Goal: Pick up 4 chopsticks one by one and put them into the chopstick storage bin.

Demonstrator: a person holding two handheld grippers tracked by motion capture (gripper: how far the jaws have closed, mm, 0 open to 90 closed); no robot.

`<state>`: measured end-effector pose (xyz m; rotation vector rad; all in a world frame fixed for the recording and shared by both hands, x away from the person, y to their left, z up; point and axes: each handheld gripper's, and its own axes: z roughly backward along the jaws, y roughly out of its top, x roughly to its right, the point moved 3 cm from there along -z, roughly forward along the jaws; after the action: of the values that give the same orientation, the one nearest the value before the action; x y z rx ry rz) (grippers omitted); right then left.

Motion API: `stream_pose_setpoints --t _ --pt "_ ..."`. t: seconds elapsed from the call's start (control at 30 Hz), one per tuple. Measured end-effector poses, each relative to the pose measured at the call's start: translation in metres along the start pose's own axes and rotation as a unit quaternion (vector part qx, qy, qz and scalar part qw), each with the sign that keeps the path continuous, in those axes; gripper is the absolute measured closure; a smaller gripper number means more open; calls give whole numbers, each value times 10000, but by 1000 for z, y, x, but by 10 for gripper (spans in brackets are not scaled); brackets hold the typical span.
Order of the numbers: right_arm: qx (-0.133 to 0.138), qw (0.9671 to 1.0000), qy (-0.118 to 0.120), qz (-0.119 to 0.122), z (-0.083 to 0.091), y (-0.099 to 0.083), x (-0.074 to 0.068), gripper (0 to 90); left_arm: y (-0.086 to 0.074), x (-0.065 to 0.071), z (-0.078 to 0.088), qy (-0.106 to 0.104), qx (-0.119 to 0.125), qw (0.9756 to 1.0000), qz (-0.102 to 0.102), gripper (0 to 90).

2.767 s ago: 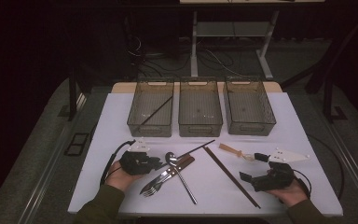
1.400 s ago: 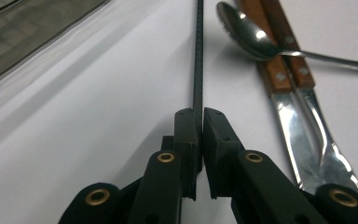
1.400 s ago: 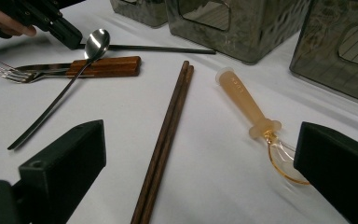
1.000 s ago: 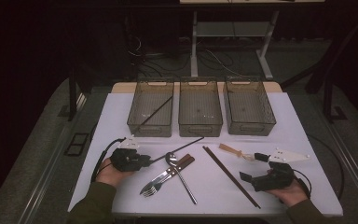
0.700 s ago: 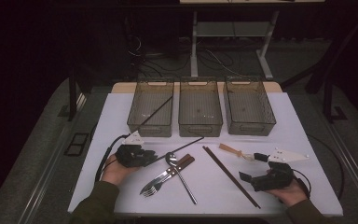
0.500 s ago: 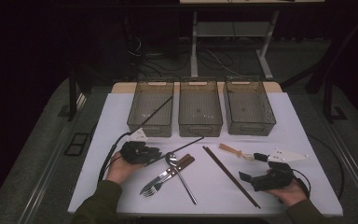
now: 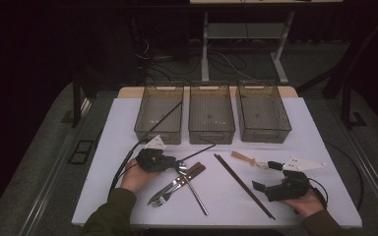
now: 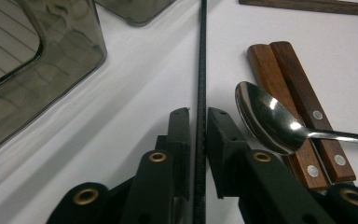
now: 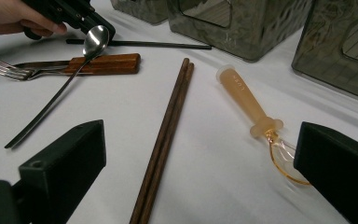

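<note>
A thin black chopstick (image 7: 199, 151) (image 8: 201, 56) lies on the white table in front of the bins. My left gripper (image 7: 173, 162) (image 8: 198, 112) is at its near end with the stick running between the jaws. The jaws have just been closing and now sit against the stick. A metal spoon (image 7: 191, 184) (image 8: 265, 116) rests across a wooden-handled knife and fork (image 7: 177, 183) just right of the jaws. At the front right my right gripper (image 7: 266, 176) (image 9: 200, 128) rests wide open with nothing between its jaws. It faces a pair of brown chopsticks (image 7: 243, 186) (image 9: 168, 140) and an amber-handled spoon (image 7: 246, 160) (image 9: 244, 98).
Three smoky plastic bins (image 7: 158, 133) (image 7: 211, 133) (image 7: 263, 133) stand in a row at the back of the table. A second black chopstick (image 7: 170, 114) leans in the left bin. Cables trail from both grippers. The table's front edge is close to both hands.
My left hand has slid right along the table to the black chopstick's near end, and its jaws have narrowed around the stick. The right hand has stayed put.
</note>
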<state>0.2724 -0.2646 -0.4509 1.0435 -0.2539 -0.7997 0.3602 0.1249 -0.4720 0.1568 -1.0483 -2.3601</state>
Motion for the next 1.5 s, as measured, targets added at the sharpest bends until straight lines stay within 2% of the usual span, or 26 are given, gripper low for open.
stream_pose_setpoints --t 0.17,0.33,0.5,0.77,1.17,1.5 --pt "5 10000 0 -3 0 0 0 22 0 0 0 36 -18 9999 -141 833" --pt "-7 10000 4 5 0 0 -1 22 0 2 0 25 7 9999 -130 849" --pt "5 10000 -2 27 0 0 -1 22 0 2 0 37 -5 9997 -244 853" --pt "-15 10000 24 51 0 0 -1 22 -1 3 4 17 -38 9996 -263 853" --pt "-25 10000 35 70 -1 0 -2 22 -7 -2 27 97 7 9999 -88 853" --pt "-55 9999 62 68 -2 -2 -2 22 -12 -4 47 120 144 9998 53 854"
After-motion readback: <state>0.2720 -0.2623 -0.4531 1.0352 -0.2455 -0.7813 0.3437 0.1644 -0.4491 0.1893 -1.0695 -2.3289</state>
